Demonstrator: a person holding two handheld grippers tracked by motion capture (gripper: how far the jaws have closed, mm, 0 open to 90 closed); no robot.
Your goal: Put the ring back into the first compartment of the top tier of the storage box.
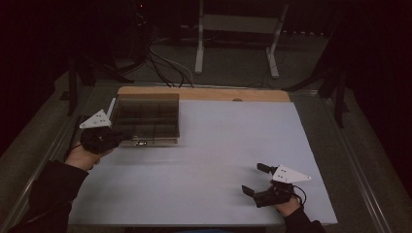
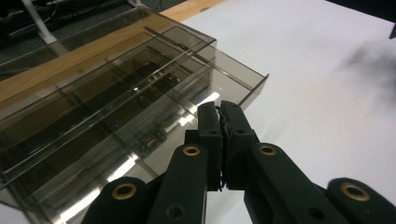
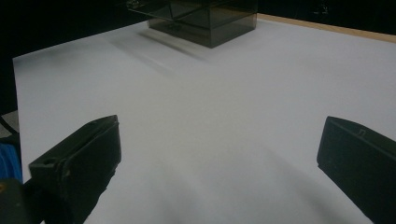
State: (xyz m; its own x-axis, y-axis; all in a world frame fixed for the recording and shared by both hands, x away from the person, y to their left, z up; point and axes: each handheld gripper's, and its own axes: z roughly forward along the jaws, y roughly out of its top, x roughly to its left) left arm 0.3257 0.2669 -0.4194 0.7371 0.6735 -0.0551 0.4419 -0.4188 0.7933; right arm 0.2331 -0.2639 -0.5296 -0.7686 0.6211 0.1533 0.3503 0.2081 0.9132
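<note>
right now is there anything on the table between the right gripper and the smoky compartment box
Nothing visible. The right gripper, jaws wide apart, sits at the near right of the white table top; the smoky compartment box is at the far left, beside the left gripper. In the right gripper view the stretch toward the box is bare white surface.

high: above, dim | gripper views: low | shared: smoky box (image 1: 147,119), perhaps
</note>
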